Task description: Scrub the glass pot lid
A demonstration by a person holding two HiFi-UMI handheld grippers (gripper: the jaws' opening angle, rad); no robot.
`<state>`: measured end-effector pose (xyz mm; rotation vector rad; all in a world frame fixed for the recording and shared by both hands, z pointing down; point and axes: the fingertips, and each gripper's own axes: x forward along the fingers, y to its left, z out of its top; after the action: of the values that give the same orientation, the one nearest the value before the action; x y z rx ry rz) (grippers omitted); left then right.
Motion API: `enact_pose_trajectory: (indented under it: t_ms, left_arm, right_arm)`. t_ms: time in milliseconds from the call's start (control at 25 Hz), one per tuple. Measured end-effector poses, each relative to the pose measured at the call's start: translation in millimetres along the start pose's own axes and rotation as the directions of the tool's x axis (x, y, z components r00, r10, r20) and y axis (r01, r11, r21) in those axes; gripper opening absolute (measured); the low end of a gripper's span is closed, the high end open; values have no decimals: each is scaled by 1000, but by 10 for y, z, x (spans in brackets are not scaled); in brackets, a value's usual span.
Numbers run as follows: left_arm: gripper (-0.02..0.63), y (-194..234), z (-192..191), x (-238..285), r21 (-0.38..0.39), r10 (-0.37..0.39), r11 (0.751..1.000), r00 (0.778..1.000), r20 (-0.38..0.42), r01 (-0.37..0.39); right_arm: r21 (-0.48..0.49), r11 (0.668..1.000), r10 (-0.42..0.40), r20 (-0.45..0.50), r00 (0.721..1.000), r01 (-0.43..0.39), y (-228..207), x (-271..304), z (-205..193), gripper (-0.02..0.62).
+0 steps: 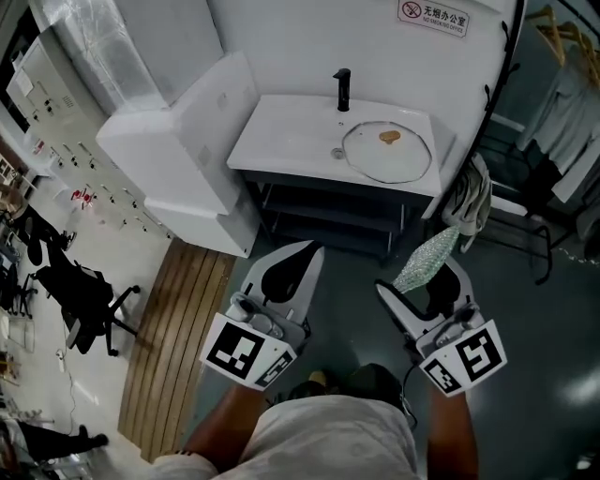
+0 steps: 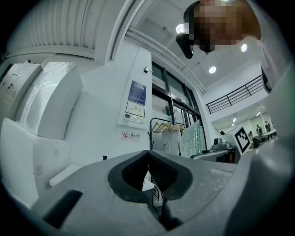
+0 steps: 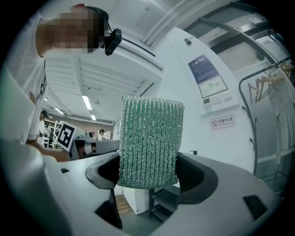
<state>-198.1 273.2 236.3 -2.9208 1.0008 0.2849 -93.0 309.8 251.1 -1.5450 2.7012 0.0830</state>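
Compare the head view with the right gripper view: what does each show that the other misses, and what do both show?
Head view only: the lid, brown-spotted, and an office chair. Right gripper view only: ceiling lights and a wall poster. Both: the green scrubber clamped in the right gripper's jaws, and the no-smoking sign.
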Motion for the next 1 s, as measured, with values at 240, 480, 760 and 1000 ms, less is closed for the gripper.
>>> enact_pose_trajectory:
  t_ms: [240, 480, 760, 1000]
  left_arm:
    - [15, 159, -102, 5, -21, -19, 1000, 1000, -10, 19]
    - [15, 338, -111, 162, -11, -18, 1000, 1000, -12, 18]
    - [15, 571, -223, 616, 3, -3, 1000, 1000, -29, 3]
    - [15, 769, -330, 1159, 13, 17, 1000, 999, -46, -17]
  right_arm:
    - [3, 999, -46, -13, 999, 46, -59, 62, -63, 348]
    - [7, 998, -56, -6, 998, 56, -253, 230, -71, 348]
    - [15, 999, -46, 9, 999, 46, -741, 511, -117, 348]
    - [6, 999, -36, 13, 999, 36, -1323, 761, -119, 348]
